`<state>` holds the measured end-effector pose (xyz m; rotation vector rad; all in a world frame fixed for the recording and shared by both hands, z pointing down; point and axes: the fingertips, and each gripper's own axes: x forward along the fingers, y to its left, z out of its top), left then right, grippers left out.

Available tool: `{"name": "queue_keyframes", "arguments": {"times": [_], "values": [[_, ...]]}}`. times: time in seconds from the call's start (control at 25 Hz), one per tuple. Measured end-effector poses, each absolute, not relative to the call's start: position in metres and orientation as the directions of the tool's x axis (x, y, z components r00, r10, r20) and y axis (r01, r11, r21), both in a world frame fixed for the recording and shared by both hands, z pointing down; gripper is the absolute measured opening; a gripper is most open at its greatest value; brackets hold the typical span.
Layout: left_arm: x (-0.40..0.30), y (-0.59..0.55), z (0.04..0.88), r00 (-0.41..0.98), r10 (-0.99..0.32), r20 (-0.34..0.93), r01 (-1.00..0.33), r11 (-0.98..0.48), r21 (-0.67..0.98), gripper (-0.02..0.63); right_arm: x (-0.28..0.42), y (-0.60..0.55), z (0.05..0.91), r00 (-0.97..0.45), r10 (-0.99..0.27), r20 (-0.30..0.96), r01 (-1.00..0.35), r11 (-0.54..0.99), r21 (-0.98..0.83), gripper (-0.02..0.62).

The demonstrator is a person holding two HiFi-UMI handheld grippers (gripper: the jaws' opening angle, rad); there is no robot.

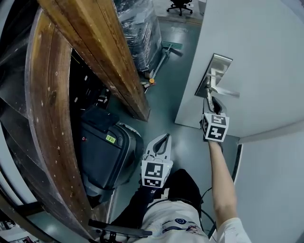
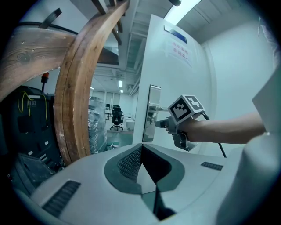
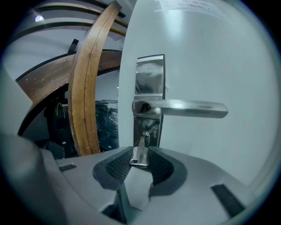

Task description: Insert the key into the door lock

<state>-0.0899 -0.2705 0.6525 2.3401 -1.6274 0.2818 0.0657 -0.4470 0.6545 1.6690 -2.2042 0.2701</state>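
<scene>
A silver key (image 3: 139, 154) sits between the tips of my right gripper (image 3: 139, 161), which is shut on its head. The key's blade reaches the keyhole (image 3: 144, 137) in the steel lock plate (image 3: 150, 74), just under the lever handle (image 3: 184, 108). In the head view my right gripper (image 1: 209, 96) is held up against the lock plate (image 1: 214, 71) on the white door (image 1: 256, 52). My left gripper (image 1: 166, 136) hangs lower, away from the door, with its tips together and nothing in them. Its own view shows the shut jaws (image 2: 141, 147) and the right gripper (image 2: 163, 124) at the lock.
A large curved wooden beam (image 1: 47, 118) stands at the left, with a black case (image 1: 102, 147) on the floor beside it. A wrapped pallet (image 1: 140, 33), a long-handled mop (image 1: 164, 52) and an office chair (image 1: 180, 5) lie beyond the door's edge.
</scene>
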Motion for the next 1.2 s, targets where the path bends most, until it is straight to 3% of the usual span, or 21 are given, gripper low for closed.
{"name": "queue_keyframes", "arguments": {"times": [0.36,0.8,1.04,1.2], "values": [[-0.09,-0.274,0.657,0.354,-0.878,0.323,-0.935,-0.332,0.123,0.005,0.069,-0.455,0.656,-0.225,-0.888,0.401,-0.964,0.264,0.043,0.118],[-0.105,-0.278,0.657,0.336,-0.882,0.331,-0.942,-0.309,0.131,0.005,0.062,-0.474,0.657,-0.036,-0.922,0.384,-0.999,0.034,-0.013,0.118],[-0.111,-0.282,0.663,0.331,-0.88,0.34,-0.944,-0.307,0.125,0.005,0.062,-0.488,0.66,-0.013,-0.93,0.368,-1.0,0.014,0.001,0.118],[-0.108,-0.283,0.656,0.339,-0.874,0.349,-0.941,-0.314,0.127,0.005,0.057,-0.48,0.655,-0.094,-0.931,0.354,-0.995,0.099,-0.005,0.12]]}}
